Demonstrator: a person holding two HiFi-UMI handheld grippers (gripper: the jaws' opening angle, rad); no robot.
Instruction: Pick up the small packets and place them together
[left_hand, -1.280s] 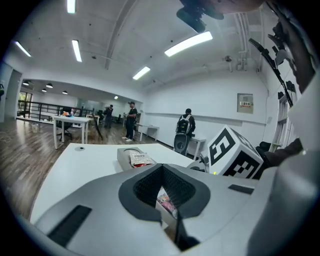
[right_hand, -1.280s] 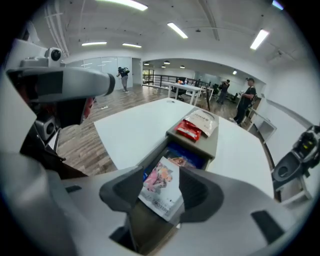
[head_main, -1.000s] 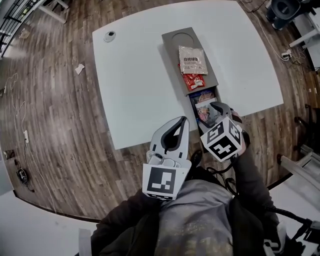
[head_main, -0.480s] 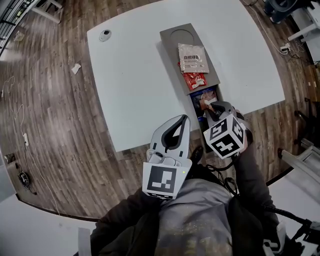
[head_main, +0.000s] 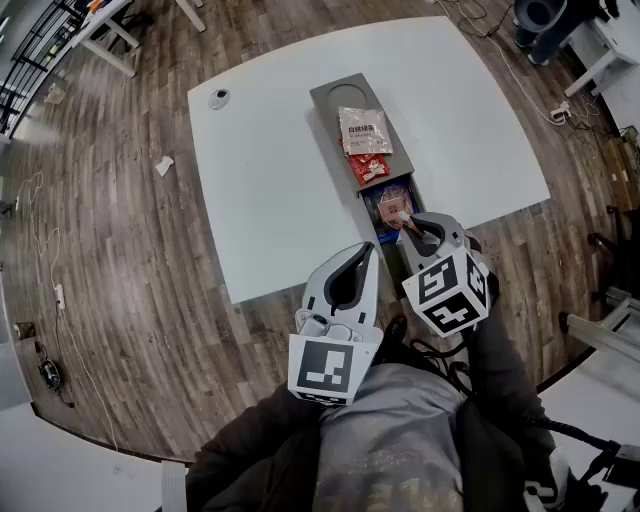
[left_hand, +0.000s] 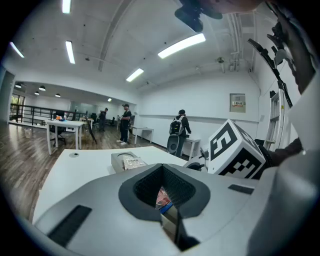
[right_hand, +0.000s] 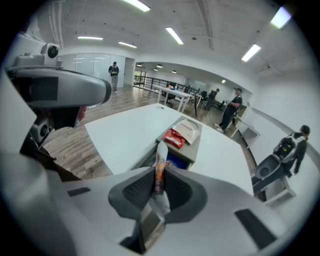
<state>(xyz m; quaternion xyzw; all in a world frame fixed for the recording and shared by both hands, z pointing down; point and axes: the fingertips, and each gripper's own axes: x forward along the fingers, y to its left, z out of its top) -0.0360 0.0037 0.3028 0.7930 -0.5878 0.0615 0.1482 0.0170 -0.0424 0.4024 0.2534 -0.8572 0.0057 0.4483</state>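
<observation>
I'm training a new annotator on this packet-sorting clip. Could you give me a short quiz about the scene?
1. True or false: the left hand-held gripper grips a packet.
2. What is between the jaws of the right hand-held gripper? A) a small packet B) a pen C) nothing
3. How many packets lie on the grey box's lid?

Key:
1. False: it is shut and empty.
2. A: its jaws have just been closing on the small packet.
3. Two: a white packet and a red packet.
</observation>
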